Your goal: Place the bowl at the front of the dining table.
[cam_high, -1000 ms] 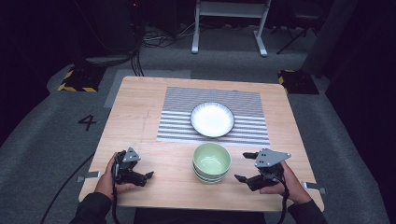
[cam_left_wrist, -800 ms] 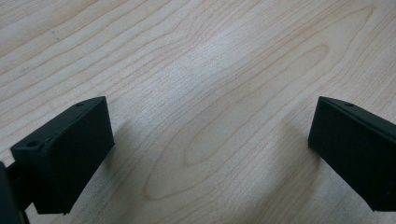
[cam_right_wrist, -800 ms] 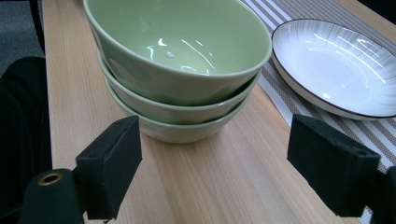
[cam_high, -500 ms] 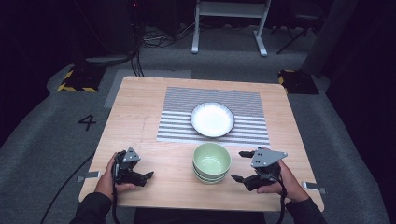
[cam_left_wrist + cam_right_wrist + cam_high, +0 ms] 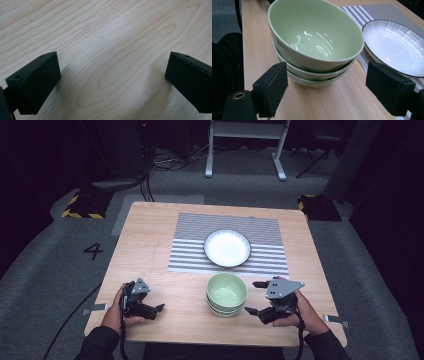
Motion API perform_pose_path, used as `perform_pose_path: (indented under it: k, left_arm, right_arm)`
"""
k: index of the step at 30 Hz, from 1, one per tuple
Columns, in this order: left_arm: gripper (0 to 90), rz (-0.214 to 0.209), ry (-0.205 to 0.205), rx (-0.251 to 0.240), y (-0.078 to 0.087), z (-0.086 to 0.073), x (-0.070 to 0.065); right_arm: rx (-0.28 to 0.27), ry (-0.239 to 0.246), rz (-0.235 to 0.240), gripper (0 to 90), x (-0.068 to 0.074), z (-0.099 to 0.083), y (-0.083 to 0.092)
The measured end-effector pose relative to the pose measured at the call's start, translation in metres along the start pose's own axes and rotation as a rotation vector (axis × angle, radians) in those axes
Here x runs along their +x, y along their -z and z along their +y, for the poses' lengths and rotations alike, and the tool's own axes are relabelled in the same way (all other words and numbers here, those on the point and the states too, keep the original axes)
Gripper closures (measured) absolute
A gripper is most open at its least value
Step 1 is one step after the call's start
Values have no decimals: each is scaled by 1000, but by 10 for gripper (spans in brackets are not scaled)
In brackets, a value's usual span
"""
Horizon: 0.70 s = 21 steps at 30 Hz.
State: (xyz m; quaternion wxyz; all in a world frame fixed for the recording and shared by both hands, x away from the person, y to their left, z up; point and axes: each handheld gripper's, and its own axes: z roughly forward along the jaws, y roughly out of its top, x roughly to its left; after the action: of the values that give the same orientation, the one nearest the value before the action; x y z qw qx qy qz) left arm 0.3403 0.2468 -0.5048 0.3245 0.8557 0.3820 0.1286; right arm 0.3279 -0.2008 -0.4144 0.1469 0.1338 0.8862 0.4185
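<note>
Mostly pale wood table [image 5: 150, 245], striped mat [image 5: 195, 227], grey carpet [image 5: 45, 270].

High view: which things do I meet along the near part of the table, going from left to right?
left gripper → stack of green bowls → right gripper

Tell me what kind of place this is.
Likely a recording lab or studio: a lone wooden table on grey carpet, a floor number 4, black-and-yellow hazard-taped blocks, and cables in the dark background.
</note>
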Motion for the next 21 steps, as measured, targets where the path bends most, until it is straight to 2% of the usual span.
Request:
perform_pose_path:
  k: [15, 21]
  left_arm:
    - [1, 0, 0, 0, 0, 0, 0]
    - [1, 0, 0, 0, 0, 0, 0]
  right_arm:
    - [-1, 15, 56, 180, 5, 8, -9]
    - [-2, 20, 58, 176, 5, 10, -12]
